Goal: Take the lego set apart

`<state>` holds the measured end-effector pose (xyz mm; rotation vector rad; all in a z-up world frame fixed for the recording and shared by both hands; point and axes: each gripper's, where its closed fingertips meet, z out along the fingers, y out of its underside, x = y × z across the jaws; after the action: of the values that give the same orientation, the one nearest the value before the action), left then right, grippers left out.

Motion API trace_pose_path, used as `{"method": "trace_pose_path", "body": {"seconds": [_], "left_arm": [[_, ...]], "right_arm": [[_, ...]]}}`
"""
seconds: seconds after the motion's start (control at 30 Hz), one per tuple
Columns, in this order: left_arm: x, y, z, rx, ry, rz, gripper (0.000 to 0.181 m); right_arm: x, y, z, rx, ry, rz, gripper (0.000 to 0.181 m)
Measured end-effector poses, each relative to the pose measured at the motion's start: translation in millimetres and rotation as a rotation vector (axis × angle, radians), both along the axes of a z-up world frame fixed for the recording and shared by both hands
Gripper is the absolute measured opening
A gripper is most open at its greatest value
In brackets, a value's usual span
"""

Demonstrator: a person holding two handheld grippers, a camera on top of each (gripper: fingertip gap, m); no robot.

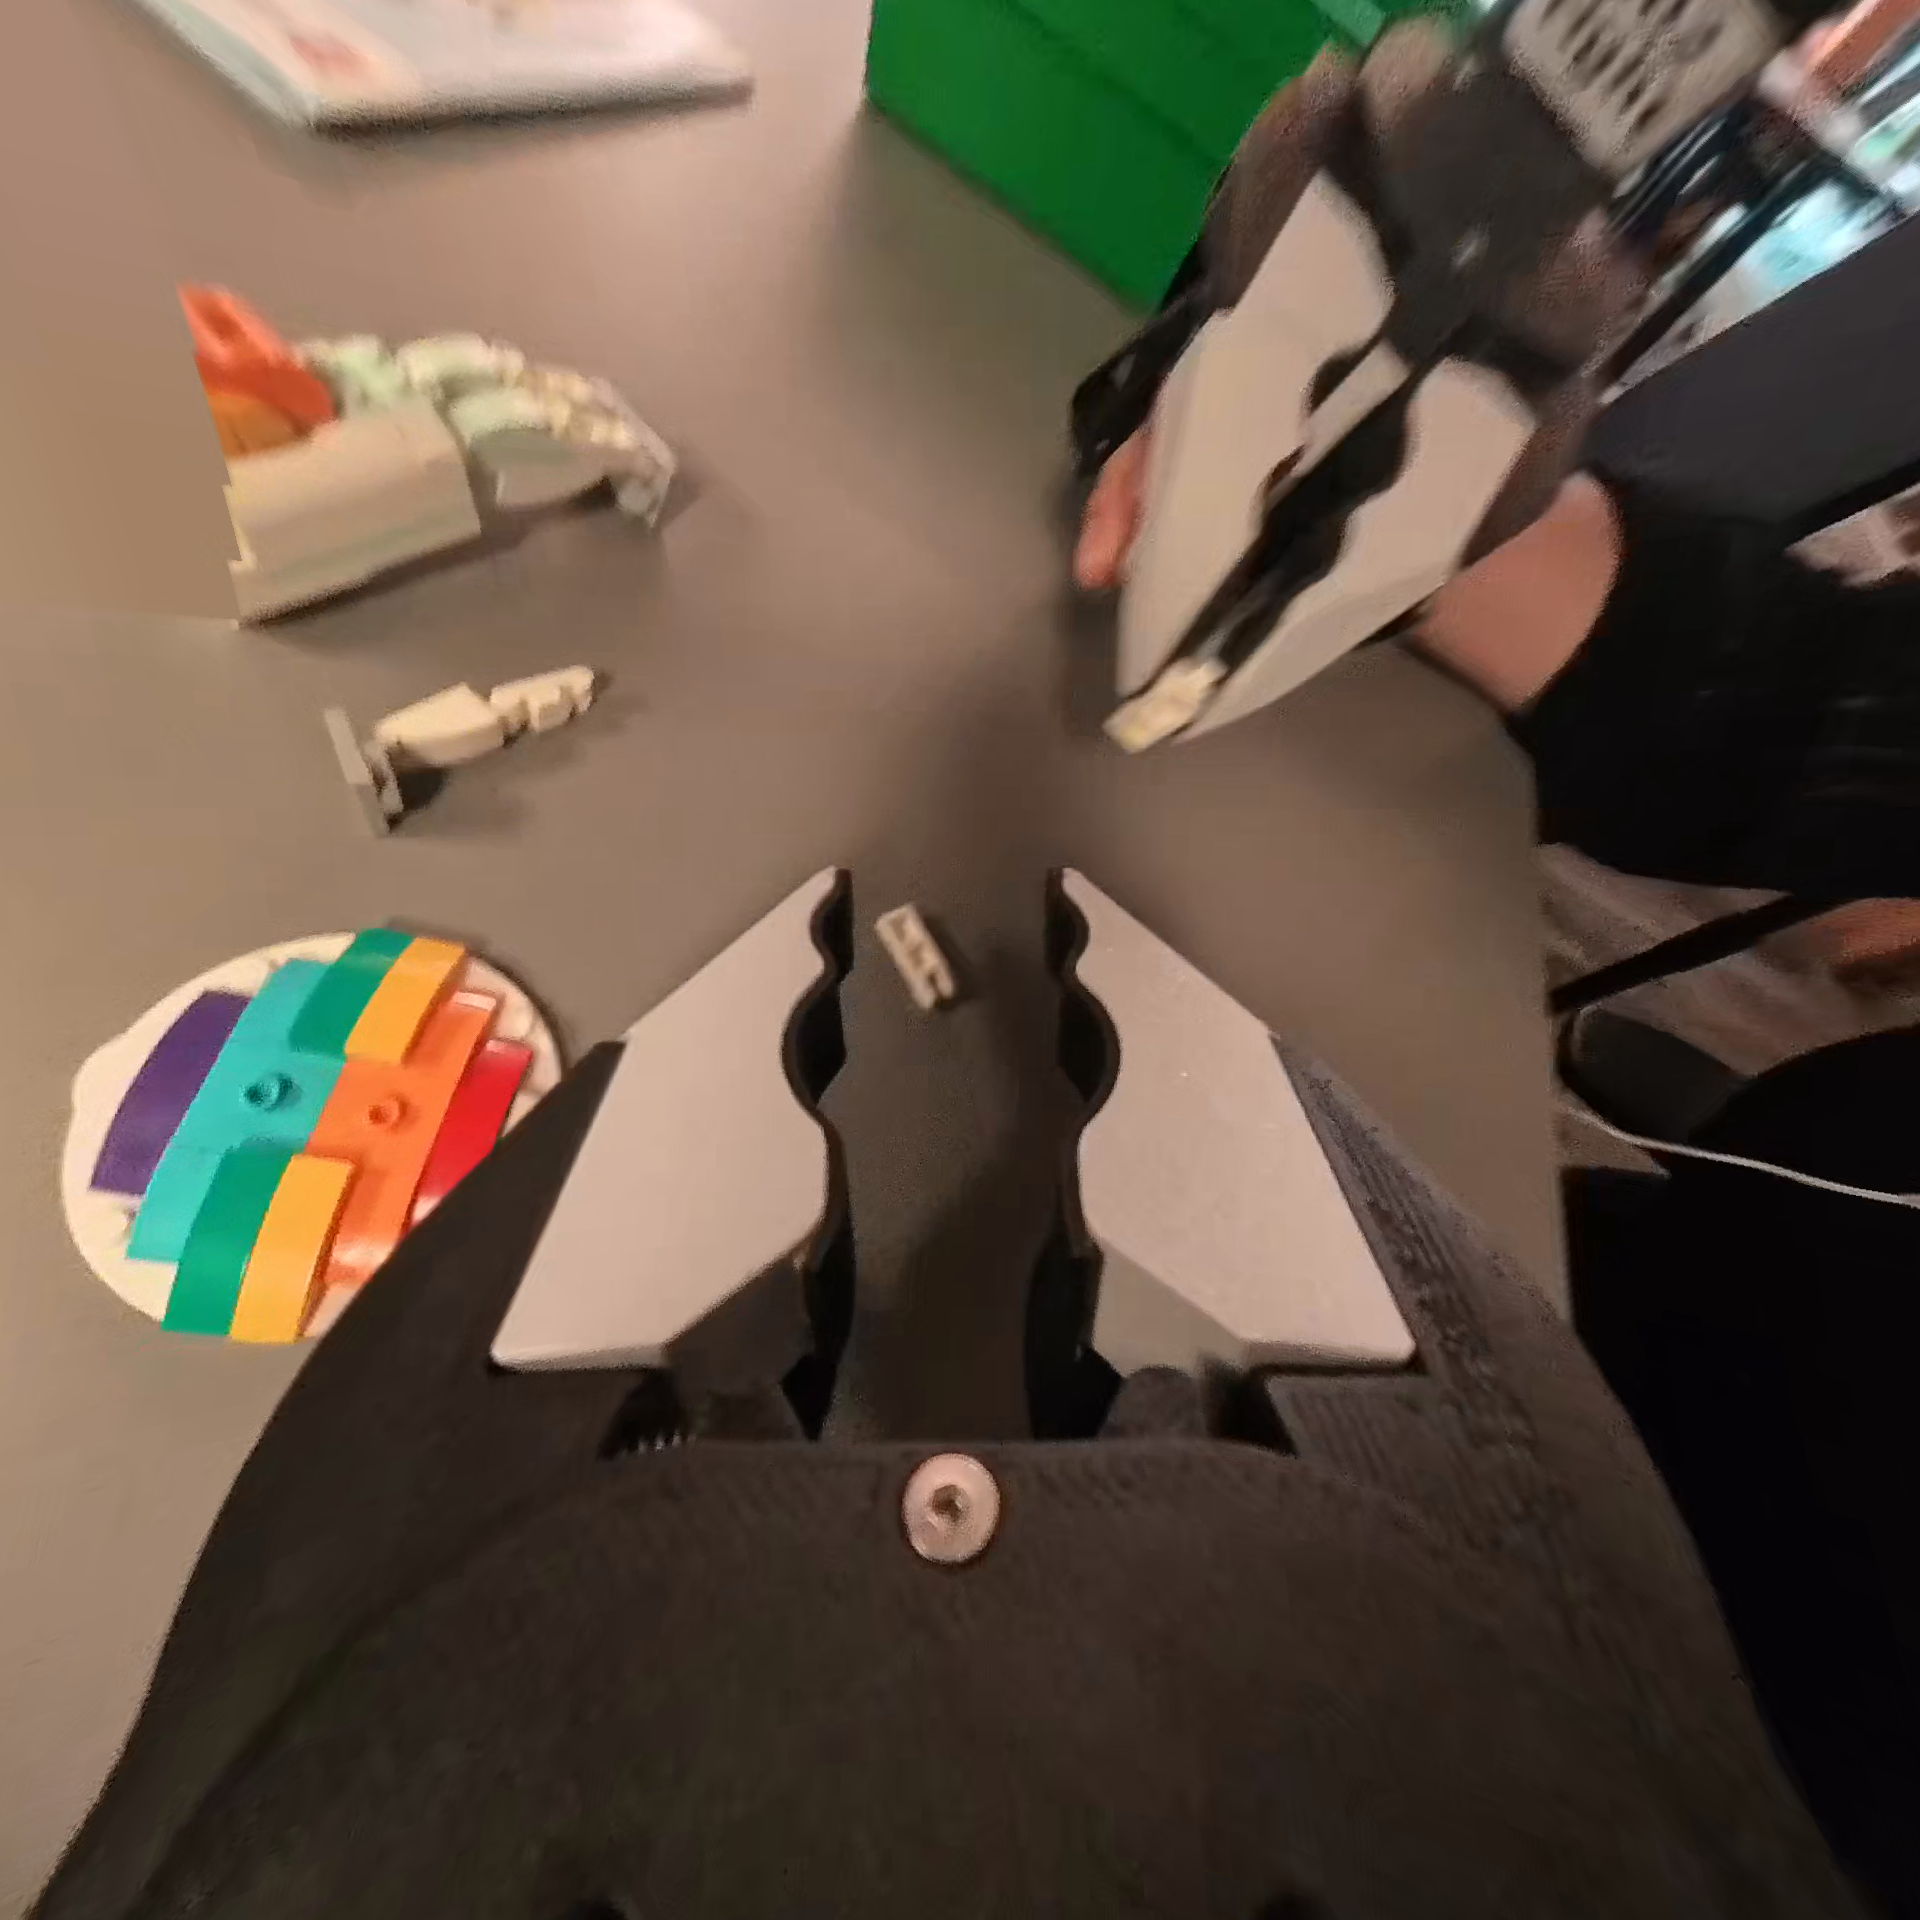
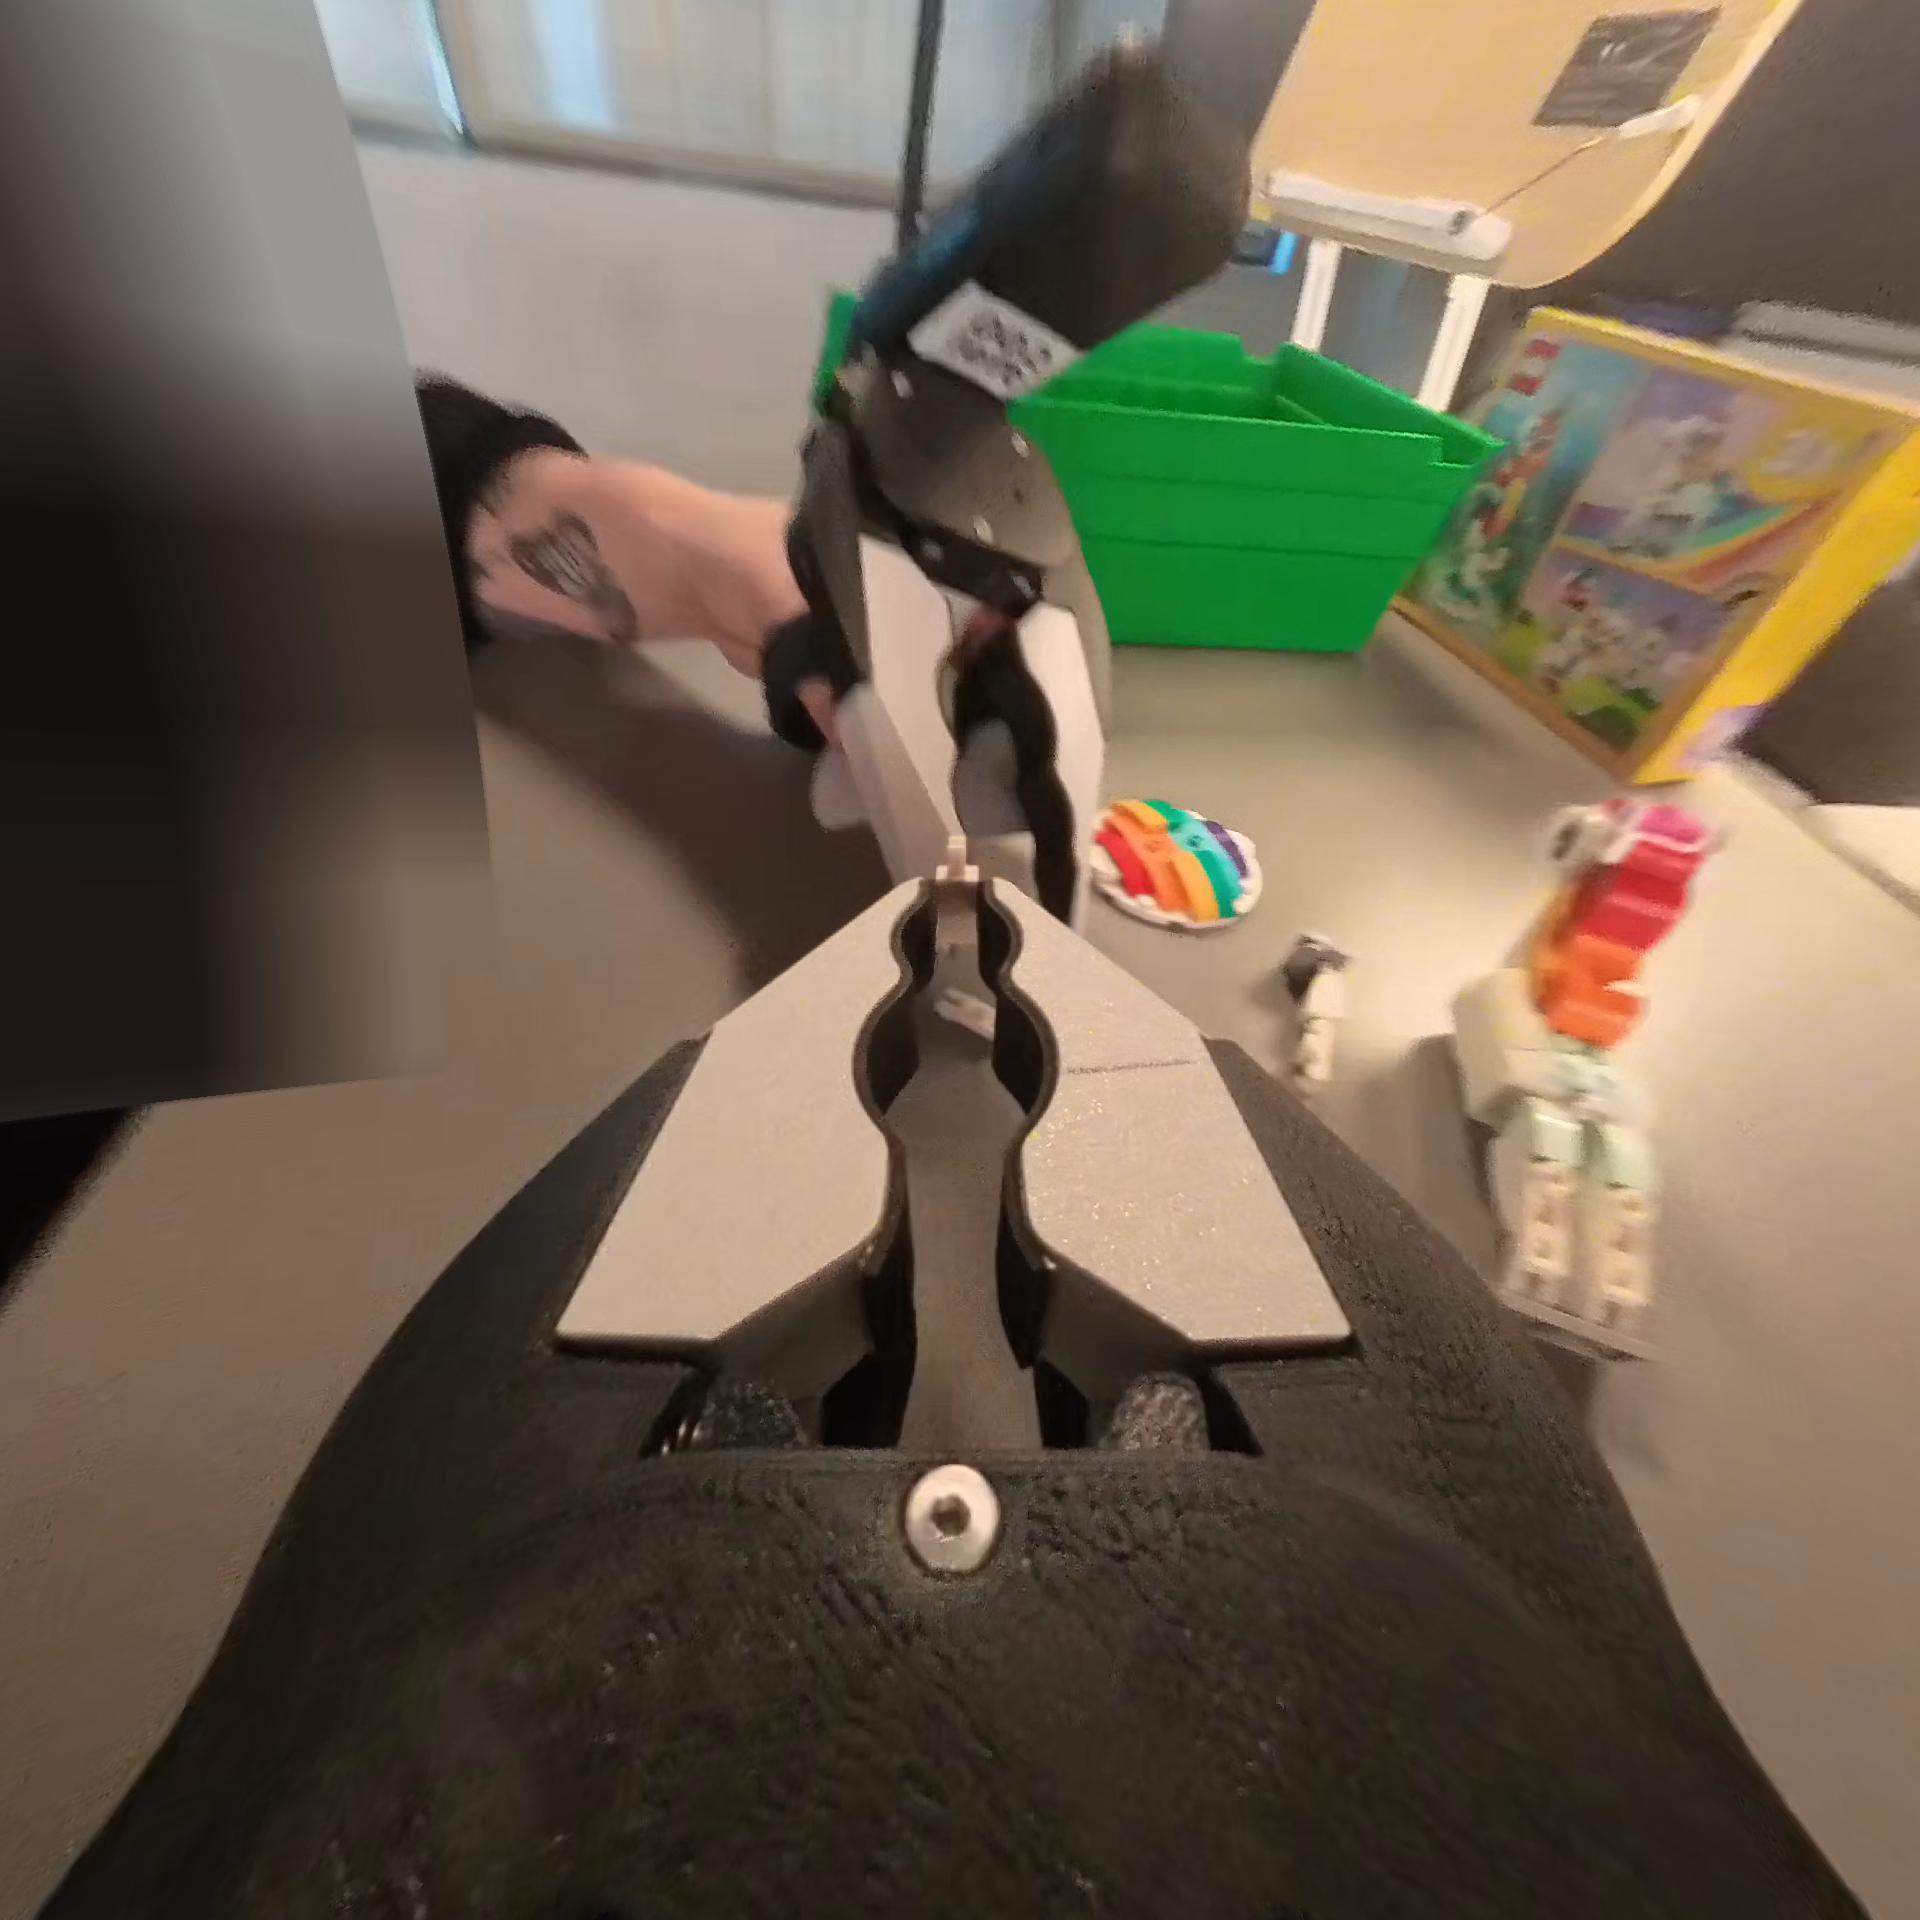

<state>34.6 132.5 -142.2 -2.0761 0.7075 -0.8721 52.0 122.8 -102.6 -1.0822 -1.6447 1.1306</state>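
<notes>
My left gripper [image 1: 951,894] is open and empty, low over the grey table. A small white brick [image 1: 920,956] lies loose on the table between its fingertips; it also shows in the right wrist view [image 2: 966,1008]. My right gripper [image 2: 956,888] is shut on a small white lego piece [image 2: 954,899], held above the table; both show in the left wrist view, gripper [image 1: 1179,681] and piece [image 1: 1148,717]. The lego model body [image 1: 395,457] with red-orange and pale green parts lies at the left [image 2: 1569,1060]. A detached white leg [image 1: 468,727] lies near it.
A white disc with rainbow bricks [image 1: 301,1132] lies by my left finger and shows in the right wrist view [image 2: 1179,862]. A green bin [image 2: 1247,499] and the yellow lego box [image 2: 1683,540] stand at the back. A booklet [image 1: 447,52] lies far left. About 5 centimeters separates my left fingertips from my right.
</notes>
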Motion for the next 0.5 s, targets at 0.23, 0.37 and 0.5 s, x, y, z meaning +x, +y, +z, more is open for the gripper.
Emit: {"method": "trace_pose_path", "body": {"seconds": [0.23, 0.37, 0.5], "left_arm": [[18, -16, 39, -0.004, -0.293, -0.119, 0.025], [23, -17, 33, -0.006, -0.271, -0.130, 0.023], [27, -14, 29, 0.043, -0.216, -0.106, 0.019]], "right_arm": [[-5, 1, -9, 0.356, -0.015, -0.067, 0.006], [-5, 0, -9, 0.420, -0.013, -0.075, 0.006], [-6, 0, -9, 0.496, -0.015, -0.090, 0.006]]}}
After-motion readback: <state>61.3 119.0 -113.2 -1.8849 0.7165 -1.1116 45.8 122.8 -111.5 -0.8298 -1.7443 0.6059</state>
